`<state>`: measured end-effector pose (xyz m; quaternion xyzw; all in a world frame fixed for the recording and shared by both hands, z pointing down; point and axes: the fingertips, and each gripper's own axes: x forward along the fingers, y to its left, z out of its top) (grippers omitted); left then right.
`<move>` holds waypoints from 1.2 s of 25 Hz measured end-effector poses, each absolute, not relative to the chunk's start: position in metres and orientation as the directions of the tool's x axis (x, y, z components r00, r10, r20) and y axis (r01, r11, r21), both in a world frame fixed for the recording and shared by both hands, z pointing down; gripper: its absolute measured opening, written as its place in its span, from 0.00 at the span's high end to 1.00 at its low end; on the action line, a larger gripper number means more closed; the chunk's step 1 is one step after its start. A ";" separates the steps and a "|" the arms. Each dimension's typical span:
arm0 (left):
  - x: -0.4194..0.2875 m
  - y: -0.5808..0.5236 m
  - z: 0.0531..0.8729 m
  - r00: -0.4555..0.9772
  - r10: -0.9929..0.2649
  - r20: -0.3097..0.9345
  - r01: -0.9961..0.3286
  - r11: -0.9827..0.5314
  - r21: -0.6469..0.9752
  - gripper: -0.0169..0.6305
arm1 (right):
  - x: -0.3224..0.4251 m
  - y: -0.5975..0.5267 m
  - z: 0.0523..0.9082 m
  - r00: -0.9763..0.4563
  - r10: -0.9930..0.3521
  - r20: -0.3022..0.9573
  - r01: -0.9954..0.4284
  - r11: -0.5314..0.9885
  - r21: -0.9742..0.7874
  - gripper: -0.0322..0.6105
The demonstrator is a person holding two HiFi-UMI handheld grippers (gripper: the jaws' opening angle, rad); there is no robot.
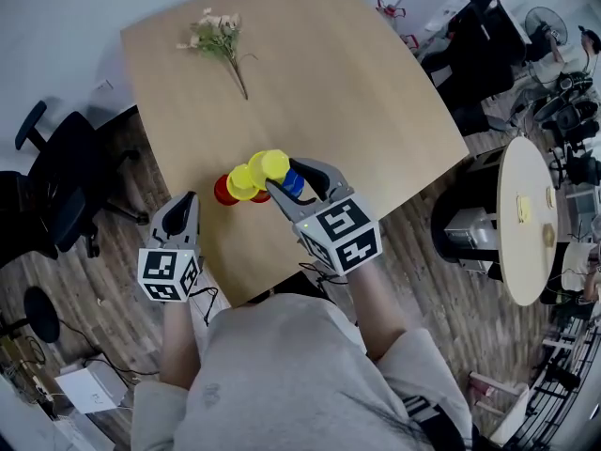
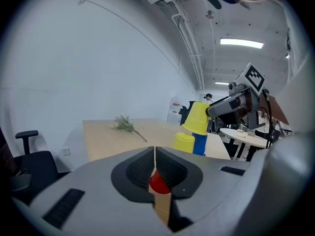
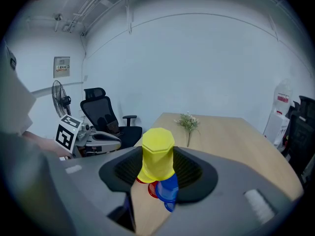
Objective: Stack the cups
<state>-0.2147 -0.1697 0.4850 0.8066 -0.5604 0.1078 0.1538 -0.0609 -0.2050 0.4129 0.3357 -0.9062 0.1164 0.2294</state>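
My right gripper (image 1: 299,180) is shut on an upside-down yellow cup (image 1: 274,165) and holds it tilted just above a blue cup (image 1: 294,185). In the left gripper view the held yellow cup (image 2: 197,117) hangs over the blue cup (image 2: 200,144), with a second yellow cup (image 2: 183,143) beside it. That second yellow cup (image 1: 242,182) and a red cup (image 1: 223,191) stand to the left on the wooden table (image 1: 357,92). My left gripper (image 1: 186,203) is shut and empty near the table's front edge, left of the cups. The red cup (image 2: 158,183) shows through its closed jaws.
A sprig of dried flowers (image 1: 218,38) lies at the table's far side. A black office chair (image 1: 56,191) stands left of the table. A round white table (image 1: 524,216) and cluttered equipment are at the right.
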 end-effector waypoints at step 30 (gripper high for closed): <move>-0.217 -0.153 0.453 0.364 -0.893 0.263 -0.931 -0.351 0.096 0.95 | -0.026 -0.188 0.372 -0.609 -0.748 0.264 -0.780 0.625 -0.030 0.93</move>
